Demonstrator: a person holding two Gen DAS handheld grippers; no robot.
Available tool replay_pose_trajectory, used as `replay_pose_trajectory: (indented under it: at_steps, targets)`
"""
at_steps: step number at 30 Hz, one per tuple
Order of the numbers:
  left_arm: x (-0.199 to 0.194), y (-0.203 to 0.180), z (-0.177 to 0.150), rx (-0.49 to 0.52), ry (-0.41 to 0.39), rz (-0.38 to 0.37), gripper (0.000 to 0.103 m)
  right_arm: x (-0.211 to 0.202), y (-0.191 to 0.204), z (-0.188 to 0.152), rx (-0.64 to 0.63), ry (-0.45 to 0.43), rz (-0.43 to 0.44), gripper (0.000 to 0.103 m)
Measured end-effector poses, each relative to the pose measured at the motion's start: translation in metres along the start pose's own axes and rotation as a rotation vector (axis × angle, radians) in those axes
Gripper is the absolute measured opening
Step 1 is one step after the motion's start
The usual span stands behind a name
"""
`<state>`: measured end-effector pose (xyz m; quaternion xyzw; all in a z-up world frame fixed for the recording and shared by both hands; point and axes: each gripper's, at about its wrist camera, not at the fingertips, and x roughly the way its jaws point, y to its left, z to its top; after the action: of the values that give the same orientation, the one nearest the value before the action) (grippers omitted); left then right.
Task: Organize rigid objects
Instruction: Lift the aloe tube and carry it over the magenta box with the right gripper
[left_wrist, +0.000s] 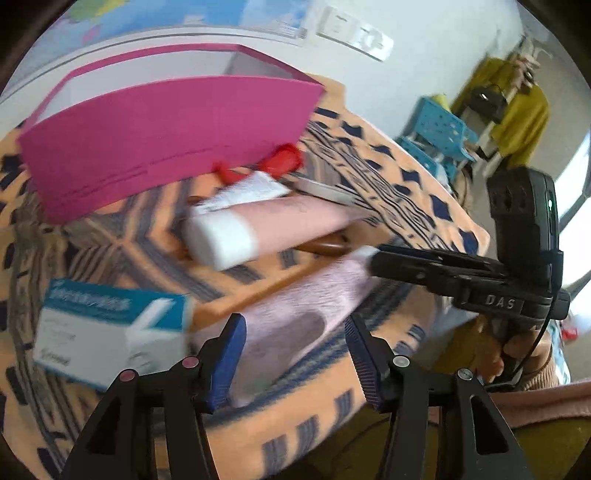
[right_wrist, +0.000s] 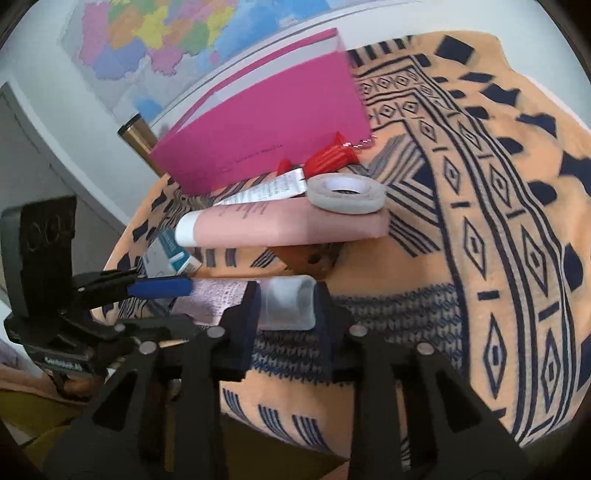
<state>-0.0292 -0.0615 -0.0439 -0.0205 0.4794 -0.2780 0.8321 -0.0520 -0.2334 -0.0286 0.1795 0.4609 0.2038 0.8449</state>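
Note:
A lilac tube lies on the patterned cloth. My left gripper is open, its blue pads either side of the tube's body. My right gripper is shut on the tube's white cap end; it shows in the left wrist view at the tube's far end. Behind lie a pink tube with white cap, a tape roll, a red object, a white leaflet and a blue-white box. A magenta box stands at the back.
The orange cloth with dark patterns covers the table. A brown object lies under the pink tube. A brass cylinder stands behind the magenta box. Blue chairs and a yellow cloth are beyond the table.

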Motion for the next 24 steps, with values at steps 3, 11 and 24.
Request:
replay_pose_trajectory:
  at_steps: [3, 11, 24]
  targets:
    - [-0.009, 0.015, -0.008, -0.032, -0.008, 0.038, 0.056, -0.001, -0.001, -0.002, -0.005, -0.001, -0.005, 0.040]
    - [-0.002, 0.015, -0.022, -0.060, 0.038, -0.006, 0.064, 0.010, 0.001, -0.004, -0.010, 0.021, 0.051, 0.044]
    - [-0.020, 0.007, -0.009, -0.070, -0.035, 0.011, 0.068, -0.004, 0.014, 0.002, -0.034, -0.036, 0.028, 0.043]
